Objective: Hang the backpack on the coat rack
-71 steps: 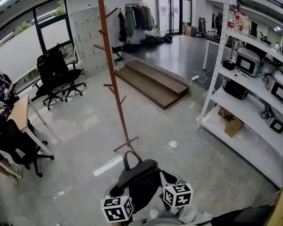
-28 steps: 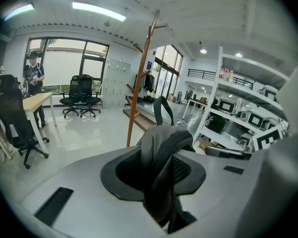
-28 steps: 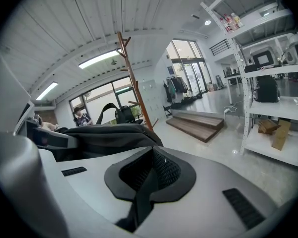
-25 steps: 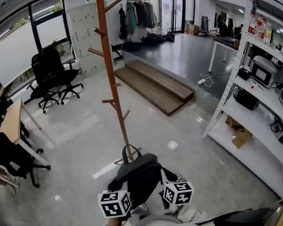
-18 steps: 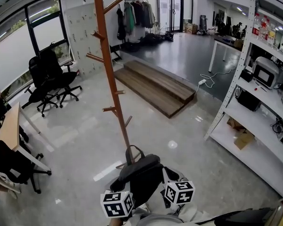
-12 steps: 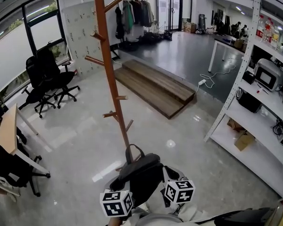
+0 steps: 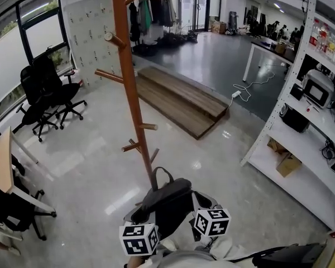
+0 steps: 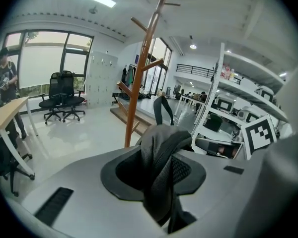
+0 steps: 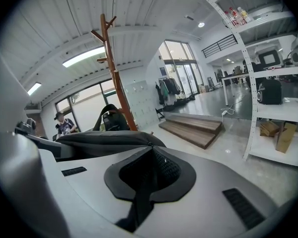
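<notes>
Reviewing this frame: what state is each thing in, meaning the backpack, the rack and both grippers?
backpack: held up by both grippers, not yet hung.
top handle: standing up, on no peg.
coat rack: upright, visible pegs bare.
left gripper: shut on the backpack, a strap between its jaws.
right gripper: shut on the backpack, a strap between its jaws.

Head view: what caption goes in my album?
Left gripper and right gripper hold a black backpack near the wooden coat rack.
</notes>
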Demonstrator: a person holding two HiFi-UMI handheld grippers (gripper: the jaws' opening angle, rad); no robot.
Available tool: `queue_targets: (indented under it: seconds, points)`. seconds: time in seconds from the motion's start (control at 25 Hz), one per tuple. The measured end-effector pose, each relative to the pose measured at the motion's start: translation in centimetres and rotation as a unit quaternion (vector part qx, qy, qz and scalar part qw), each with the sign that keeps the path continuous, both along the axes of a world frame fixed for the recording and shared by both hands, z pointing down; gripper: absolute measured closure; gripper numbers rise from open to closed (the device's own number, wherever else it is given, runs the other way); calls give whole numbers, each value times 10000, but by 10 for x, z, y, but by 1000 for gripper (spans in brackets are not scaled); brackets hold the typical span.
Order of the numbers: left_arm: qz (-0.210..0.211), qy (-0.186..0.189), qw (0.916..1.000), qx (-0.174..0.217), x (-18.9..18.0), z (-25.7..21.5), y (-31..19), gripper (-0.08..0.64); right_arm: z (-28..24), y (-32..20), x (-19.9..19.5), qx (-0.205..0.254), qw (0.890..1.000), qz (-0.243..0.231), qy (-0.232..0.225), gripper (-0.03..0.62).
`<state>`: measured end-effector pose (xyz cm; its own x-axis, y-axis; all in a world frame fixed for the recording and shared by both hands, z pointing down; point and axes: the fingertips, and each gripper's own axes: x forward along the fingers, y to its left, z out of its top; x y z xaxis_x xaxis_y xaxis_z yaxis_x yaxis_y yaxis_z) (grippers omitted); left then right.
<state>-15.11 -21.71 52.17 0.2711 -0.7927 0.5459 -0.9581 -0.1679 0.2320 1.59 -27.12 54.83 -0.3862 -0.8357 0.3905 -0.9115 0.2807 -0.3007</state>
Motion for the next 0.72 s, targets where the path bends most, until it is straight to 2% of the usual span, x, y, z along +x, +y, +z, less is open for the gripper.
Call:
queue_targets:
  seconds: [0.32, 0.56, 0.72]
  points:
    - [109, 69, 9999, 24, -6, 0, -31, 462, 4, -21, 1, -100, 9998, 129, 80, 580]
    - [62, 85, 9999, 37, -4, -14, -38, 462, -25, -43, 3, 188, 9997, 68, -111, 580]
    - [242, 116, 9996, 115, -4, -29, -44, 462, -38, -51, 17, 301, 9987, 228, -333, 580]
